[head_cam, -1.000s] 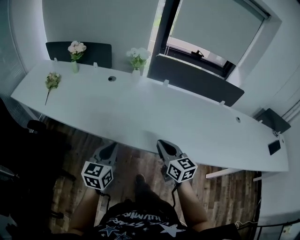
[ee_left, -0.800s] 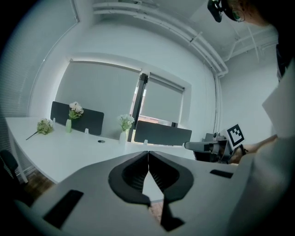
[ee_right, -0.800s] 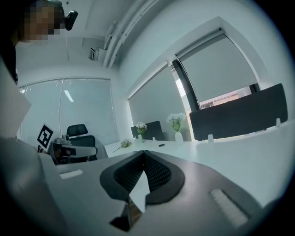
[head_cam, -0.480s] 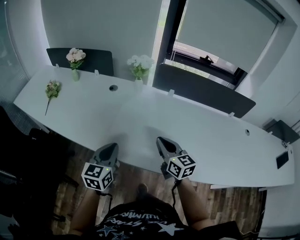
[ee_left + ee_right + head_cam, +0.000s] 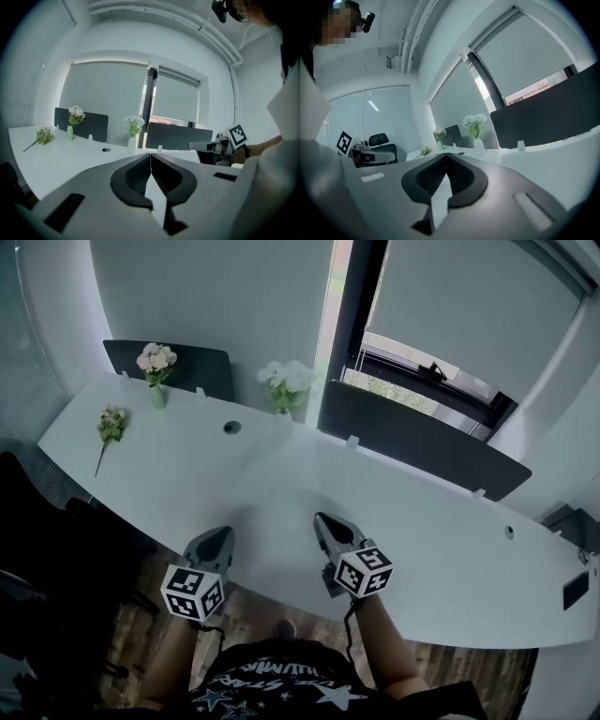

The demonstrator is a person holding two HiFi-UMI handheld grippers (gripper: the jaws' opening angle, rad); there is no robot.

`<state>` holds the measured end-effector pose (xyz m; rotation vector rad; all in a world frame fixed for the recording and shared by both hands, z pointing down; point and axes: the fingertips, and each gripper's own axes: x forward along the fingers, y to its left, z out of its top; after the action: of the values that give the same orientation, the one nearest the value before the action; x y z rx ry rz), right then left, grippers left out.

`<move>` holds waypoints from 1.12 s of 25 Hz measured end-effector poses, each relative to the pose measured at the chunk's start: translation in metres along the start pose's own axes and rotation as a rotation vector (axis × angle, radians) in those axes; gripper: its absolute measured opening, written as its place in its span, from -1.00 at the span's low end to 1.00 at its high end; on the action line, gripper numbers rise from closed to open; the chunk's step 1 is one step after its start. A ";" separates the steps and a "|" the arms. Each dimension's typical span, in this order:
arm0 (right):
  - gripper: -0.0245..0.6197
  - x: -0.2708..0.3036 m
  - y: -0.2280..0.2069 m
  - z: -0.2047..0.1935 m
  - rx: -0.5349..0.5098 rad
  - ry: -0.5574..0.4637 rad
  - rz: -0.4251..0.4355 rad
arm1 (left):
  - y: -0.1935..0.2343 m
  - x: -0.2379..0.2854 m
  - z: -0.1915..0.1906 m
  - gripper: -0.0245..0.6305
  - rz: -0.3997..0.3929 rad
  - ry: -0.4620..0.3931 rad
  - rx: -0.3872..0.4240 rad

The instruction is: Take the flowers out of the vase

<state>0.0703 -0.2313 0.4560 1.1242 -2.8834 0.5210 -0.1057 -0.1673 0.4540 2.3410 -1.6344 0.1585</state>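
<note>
In the head view, a long white desk (image 5: 412,521) carries two vases along its far edge. A green vase (image 5: 157,396) holds pink flowers (image 5: 156,358), and to its right a white vase (image 5: 284,412) holds white flowers (image 5: 287,377). A loose flower sprig (image 5: 111,424) lies flat on the desk, left of the green vase. The left gripper (image 5: 217,538) and the right gripper (image 5: 326,524) hang side by side over the desk's near edge, well apart from both vases.

In the left gripper view, the jaws meet tip to tip with nothing between them. Both filled vases stand far ahead, the green vase (image 5: 70,133) to the left and the white vase (image 5: 131,145) just left of the jaw line.

In the right gripper view, the jaws are likewise pressed together and empty. The white vase (image 5: 478,143) stands ahead to the right, with the pink flowers (image 5: 439,133) farther off beyond the tips.
</note>
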 end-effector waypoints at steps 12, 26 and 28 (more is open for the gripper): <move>-0.92 0.037 -0.048 0.015 0.039 0.004 0.004 | 0.025 0.042 0.014 -0.90 0.040 0.012 0.001; -0.91 0.100 -0.076 0.053 0.019 -0.019 -0.126 | 0.082 0.139 0.058 -0.90 -0.118 0.023 0.025; -0.91 0.111 -0.079 0.058 0.009 -0.022 -0.134 | 0.087 0.152 0.062 -0.90 -0.139 0.022 0.032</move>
<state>0.0463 -0.3767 0.4390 1.3216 -2.8001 0.5196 -0.1372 -0.3505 0.4468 2.4580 -1.4626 0.1825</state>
